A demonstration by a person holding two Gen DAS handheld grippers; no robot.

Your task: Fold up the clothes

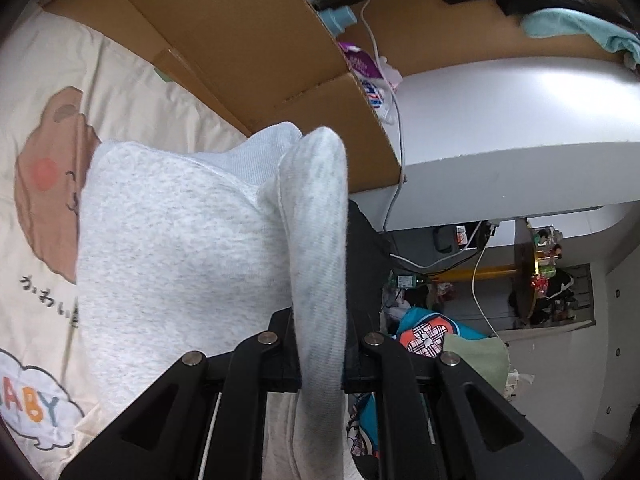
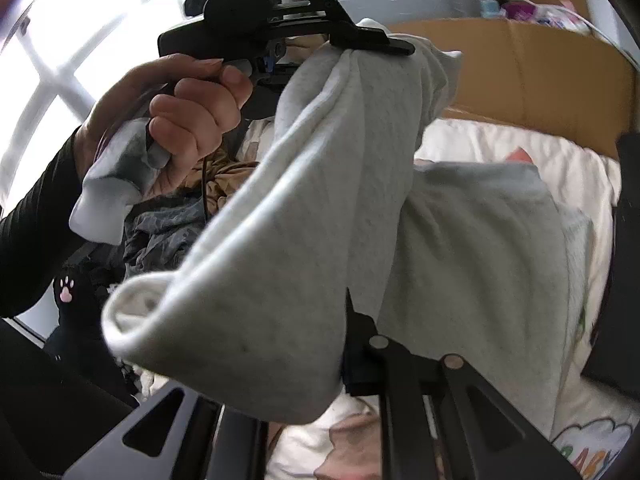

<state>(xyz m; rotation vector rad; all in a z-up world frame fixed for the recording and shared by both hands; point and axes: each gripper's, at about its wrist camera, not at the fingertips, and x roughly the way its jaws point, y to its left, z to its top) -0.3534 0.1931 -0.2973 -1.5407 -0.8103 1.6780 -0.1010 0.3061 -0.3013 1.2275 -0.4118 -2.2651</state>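
Grey garment (image 2: 280, 240) hangs from left hand-held gripper (image 2: 384, 46).

sweatshirt (image 1: 168, 240): soft heather-grey knit, matt, fuzzy
box (image 1: 240, 40): plain brown cardboard, matt
hand-held gripper (image 1: 320, 364): black matt plastic, shiny metal rivets

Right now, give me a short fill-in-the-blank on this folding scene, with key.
1. Both grippers are clamped on a light ____ garment.
2. The box behind the bedding is made of ____.
3. The cream bedding shows a cloud with the word ____.
4. The hand on the left gripper wears a ____ sleeve.

Missing words: grey; cardboard; BABY; black
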